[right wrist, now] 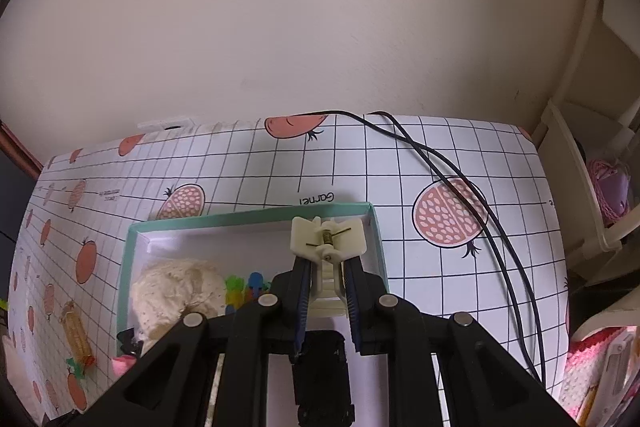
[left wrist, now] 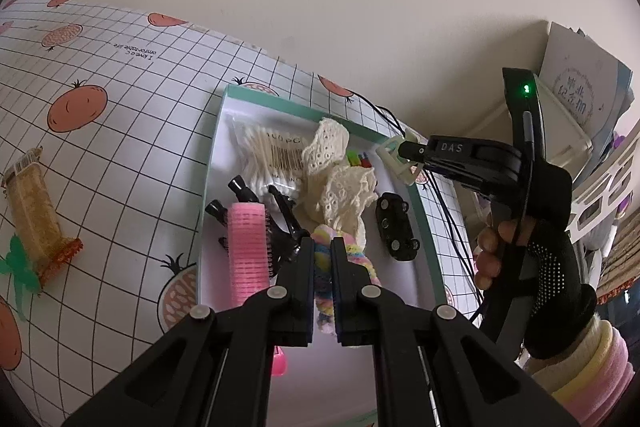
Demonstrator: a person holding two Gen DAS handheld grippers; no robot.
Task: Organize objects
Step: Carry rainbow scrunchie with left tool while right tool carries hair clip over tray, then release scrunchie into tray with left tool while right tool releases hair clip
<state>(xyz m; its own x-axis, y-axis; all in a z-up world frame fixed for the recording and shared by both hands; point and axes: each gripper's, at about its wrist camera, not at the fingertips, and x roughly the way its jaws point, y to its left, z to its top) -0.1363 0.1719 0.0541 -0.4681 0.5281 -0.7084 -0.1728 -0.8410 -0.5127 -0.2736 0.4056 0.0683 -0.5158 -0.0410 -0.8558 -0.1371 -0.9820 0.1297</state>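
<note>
A teal-rimmed white box (left wrist: 216,147) lies on the fruit-print tablecloth. In it are a pink hair roller (left wrist: 248,251), cotton swabs (left wrist: 264,155), cream lace cloth (left wrist: 340,183), black clips (left wrist: 240,187) and a black toy car (left wrist: 396,227). My left gripper (left wrist: 322,247) is shut on a pastel rainbow scrunchie (left wrist: 324,263) over the box. My right gripper (right wrist: 328,267) is shut on a cream plastic clip (right wrist: 328,239) above the box's far right corner (right wrist: 372,211); it also shows in the left wrist view (left wrist: 400,155).
A wrapped snack bar (left wrist: 36,215) lies on the cloth left of the box. Black cables (right wrist: 460,187) cross the cloth on the right. A cream shelf unit (right wrist: 580,187) stands at the right edge. The wall is close behind.
</note>
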